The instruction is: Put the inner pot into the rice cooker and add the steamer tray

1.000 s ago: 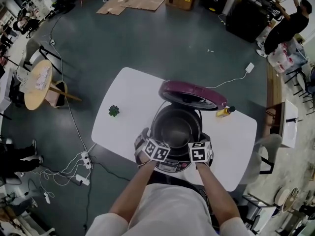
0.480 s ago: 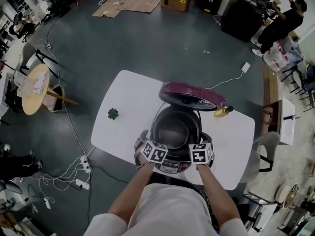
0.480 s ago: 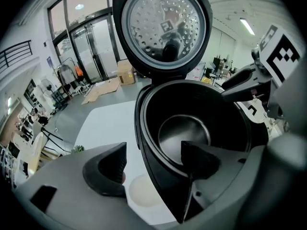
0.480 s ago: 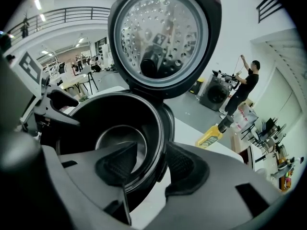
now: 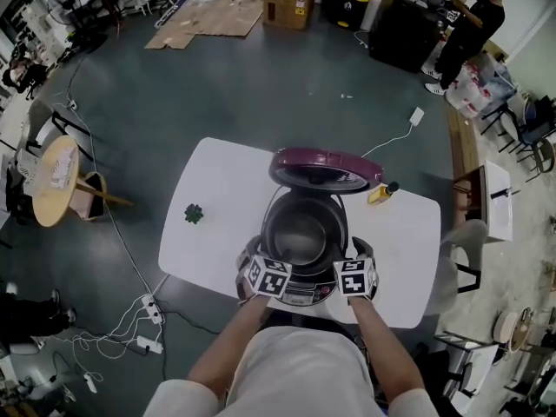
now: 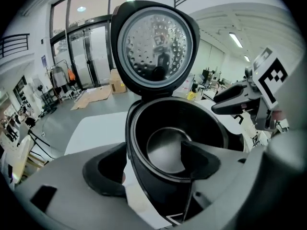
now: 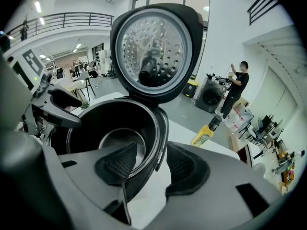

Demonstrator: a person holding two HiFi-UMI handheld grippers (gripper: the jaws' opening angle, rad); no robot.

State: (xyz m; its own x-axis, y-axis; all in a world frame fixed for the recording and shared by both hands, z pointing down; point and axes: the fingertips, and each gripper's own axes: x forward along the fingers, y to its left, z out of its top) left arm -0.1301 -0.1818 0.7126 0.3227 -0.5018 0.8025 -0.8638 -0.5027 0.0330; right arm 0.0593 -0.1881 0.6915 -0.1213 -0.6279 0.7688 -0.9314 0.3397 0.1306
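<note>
The inner pot [image 6: 165,150] is already seated in the rice cooker [image 5: 300,294], just ahead of and below both tools. My left tool [image 6: 153,169] and right tool [image 7: 153,169] have just been opening. Each straddles the near rim, released. No steamer tray shows on the tabletop [image 5: 221,189], so I can't say which hand is nearer. The raised lid [image 5: 326,168] hides whatever is behind it.

Left gripper [image 6: 153,163] agape; right gripper [image 7: 152,165] just parting, fingers [image 7: 185,168] pressing nothing.

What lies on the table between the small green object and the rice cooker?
Nothing. In the head view, the white table is bare between the small green object and the rice cooker.
</note>
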